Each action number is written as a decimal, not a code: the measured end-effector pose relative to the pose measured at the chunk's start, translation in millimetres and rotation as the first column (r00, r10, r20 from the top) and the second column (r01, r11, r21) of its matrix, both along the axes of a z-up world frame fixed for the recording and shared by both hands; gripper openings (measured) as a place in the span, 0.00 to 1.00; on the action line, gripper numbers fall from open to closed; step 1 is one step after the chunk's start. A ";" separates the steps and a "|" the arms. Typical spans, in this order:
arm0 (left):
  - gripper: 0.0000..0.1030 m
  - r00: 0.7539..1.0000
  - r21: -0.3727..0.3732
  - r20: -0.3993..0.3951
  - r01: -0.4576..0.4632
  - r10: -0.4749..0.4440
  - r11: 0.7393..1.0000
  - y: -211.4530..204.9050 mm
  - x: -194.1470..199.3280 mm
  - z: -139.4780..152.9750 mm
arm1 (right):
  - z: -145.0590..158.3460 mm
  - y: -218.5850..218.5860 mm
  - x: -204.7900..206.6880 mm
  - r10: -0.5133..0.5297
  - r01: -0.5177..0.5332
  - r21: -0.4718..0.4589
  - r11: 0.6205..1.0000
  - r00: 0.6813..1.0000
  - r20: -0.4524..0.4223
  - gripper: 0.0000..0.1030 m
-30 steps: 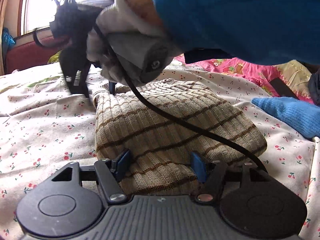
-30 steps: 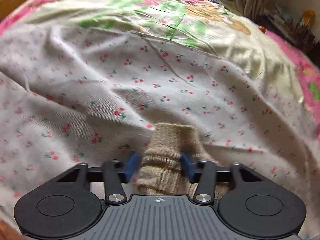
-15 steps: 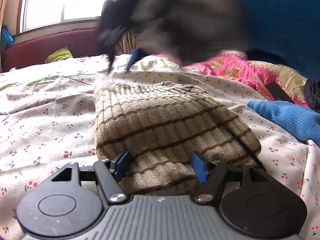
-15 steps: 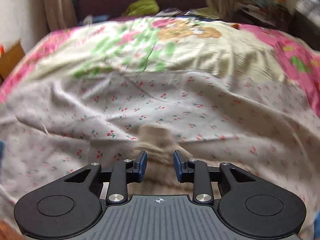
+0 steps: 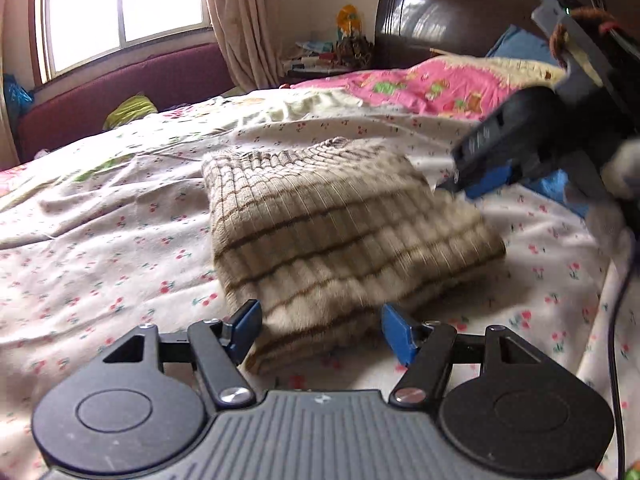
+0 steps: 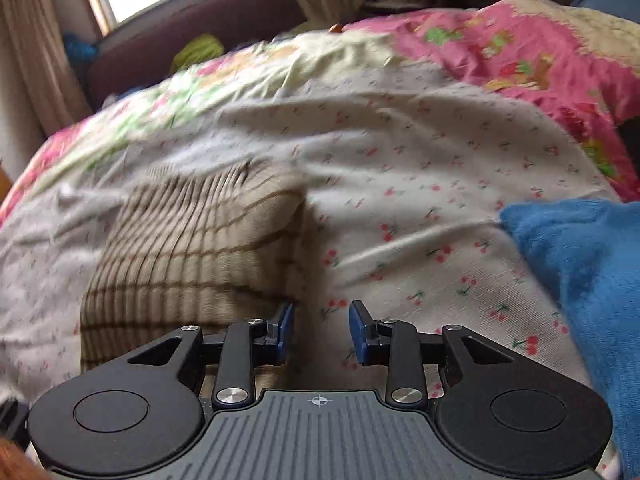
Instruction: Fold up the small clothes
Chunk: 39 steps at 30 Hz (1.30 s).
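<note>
Bedding covers everything here: a white cherry-print sheet [image 5: 120, 248] spreads across the bed, with a pink cartoon quilt [image 5: 420, 84] at the far right beneath a dark headboard [image 5: 448, 12]. A maroon bench [image 5: 120, 84] under the window holds a crumpled yellow-green cloth [image 5: 130, 106]. A blue garment [image 6: 588, 272] lies on the sheet at the right, apart from the folded beige striped sweater [image 5: 340, 236] resting in the middle of the bed. The left gripper [image 5: 322, 330] sits low at the sweater's near edge, jaws spread wide either side of that edge without pinching it. The right gripper [image 6: 320, 332] hovers just right of the sweater, jaws partly parted and holding nothing; the left-wrist view blurs it.
</note>
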<state>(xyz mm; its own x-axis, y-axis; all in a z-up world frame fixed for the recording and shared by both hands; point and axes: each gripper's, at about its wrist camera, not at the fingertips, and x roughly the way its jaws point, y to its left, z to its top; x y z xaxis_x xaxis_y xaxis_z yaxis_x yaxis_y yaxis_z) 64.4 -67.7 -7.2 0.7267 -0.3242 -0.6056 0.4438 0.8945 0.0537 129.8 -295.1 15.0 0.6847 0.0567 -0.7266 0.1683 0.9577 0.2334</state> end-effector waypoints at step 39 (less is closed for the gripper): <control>0.75 0.968 -0.113 -0.176 -0.202 0.181 0.973 19.1 -27.8 18.5 | -6.0 40.4 -117.0 -0.028 0.027 0.033 0.999 0.999 0.039 0.32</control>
